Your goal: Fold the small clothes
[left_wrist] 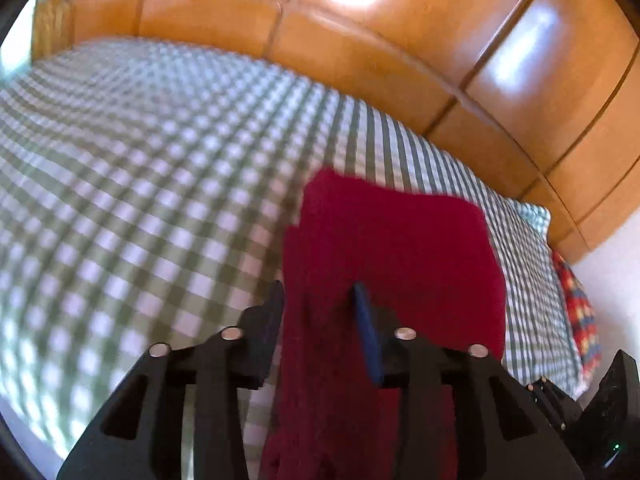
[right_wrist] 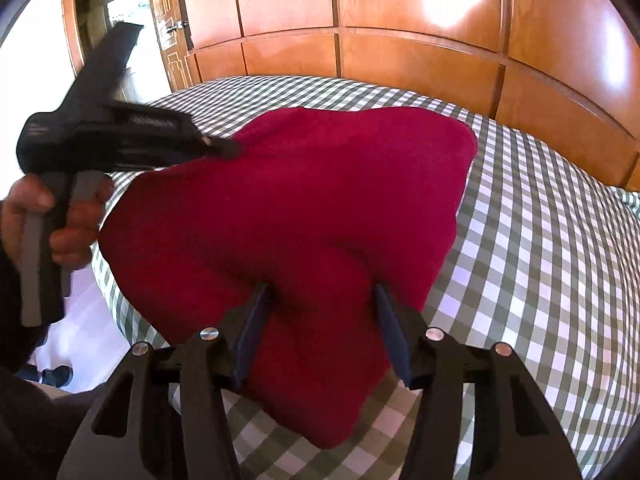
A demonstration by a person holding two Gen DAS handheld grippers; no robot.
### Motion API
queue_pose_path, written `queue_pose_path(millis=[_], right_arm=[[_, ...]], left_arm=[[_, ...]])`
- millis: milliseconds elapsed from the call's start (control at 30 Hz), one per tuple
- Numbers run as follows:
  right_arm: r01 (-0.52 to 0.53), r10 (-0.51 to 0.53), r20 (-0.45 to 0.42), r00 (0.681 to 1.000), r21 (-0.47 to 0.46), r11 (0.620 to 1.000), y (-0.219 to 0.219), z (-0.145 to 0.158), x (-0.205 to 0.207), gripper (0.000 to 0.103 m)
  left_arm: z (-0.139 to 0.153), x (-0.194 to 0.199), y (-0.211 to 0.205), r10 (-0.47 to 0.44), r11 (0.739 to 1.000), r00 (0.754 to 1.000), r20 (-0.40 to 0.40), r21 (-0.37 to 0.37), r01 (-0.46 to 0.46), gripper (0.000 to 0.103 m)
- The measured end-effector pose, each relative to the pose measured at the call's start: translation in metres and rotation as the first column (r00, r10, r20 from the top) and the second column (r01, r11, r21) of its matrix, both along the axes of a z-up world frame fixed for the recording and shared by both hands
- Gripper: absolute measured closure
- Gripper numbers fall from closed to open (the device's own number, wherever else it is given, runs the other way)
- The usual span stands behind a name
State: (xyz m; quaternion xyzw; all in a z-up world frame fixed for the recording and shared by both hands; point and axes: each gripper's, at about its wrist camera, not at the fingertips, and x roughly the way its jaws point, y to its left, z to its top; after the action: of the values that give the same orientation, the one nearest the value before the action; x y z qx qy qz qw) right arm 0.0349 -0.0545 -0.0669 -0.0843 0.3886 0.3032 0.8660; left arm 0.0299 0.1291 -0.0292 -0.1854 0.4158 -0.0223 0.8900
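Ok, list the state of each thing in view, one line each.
red cloth: bunched, partly lifted off the bed.
left tongs: gripping the cloth's far edge.
right tongs: cloth bunched between the fingers.
checked bedsheet: spread flat.
wooden door: open.

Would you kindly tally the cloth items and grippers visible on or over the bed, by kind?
Red garment: 1
Checked bedspread: 1
Multicoloured patterned cloth at the bed's edge: 1
Grippers: 2, left gripper and right gripper
Total: 5
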Motion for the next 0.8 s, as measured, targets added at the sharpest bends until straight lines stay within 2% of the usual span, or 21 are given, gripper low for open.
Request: queue_pose_path(millis=[67,167,267,367,533,800], right_arm=[[-0.008,0.009,-0.032,0.999,0.025,1.000,-0.008,0.007,0.004,0.042],[0.013,-0.006,-0.063,0.998,0.104,0.994,-0.019,0.025,0.012,0.041],[0.044,-0.036,-0.058,0.998,0.148,0.988,-0.026,0.041,0.027,0.041],[0.074,-0.069,-0.045,0.997,0.121,0.990,-0.019,0.045,0.046,0.041],[0.130,-0.123,-0.083,0.989,0.086,0.988,-0.003,0.030,0.084,0.041],[0.164,-0.154,-0.170,0.973,0.049,0.985,0.013,-0.010,0.129,0.035]], left_arm=[[0.017,-0.012,-0.011,-0.023,0.999,0.997,0.069,0.038,0.020,0.068],[0.027,-0.025,-0.030,-0.065,0.990,0.991,0.120,0.130,0.049,0.068],[0.022,-0.025,-0.049,-0.106,0.977,0.987,0.124,0.198,0.080,0.068],[0.009,-0.020,-0.057,-0.130,0.972,0.987,0.100,0.208,0.107,0.068],[-0.007,-0.013,-0.066,-0.146,0.959,0.987,0.070,0.254,0.124,0.068],[-0.022,-0.008,-0.067,-0.153,0.954,0.986,0.060,0.269,0.132,0.066]])
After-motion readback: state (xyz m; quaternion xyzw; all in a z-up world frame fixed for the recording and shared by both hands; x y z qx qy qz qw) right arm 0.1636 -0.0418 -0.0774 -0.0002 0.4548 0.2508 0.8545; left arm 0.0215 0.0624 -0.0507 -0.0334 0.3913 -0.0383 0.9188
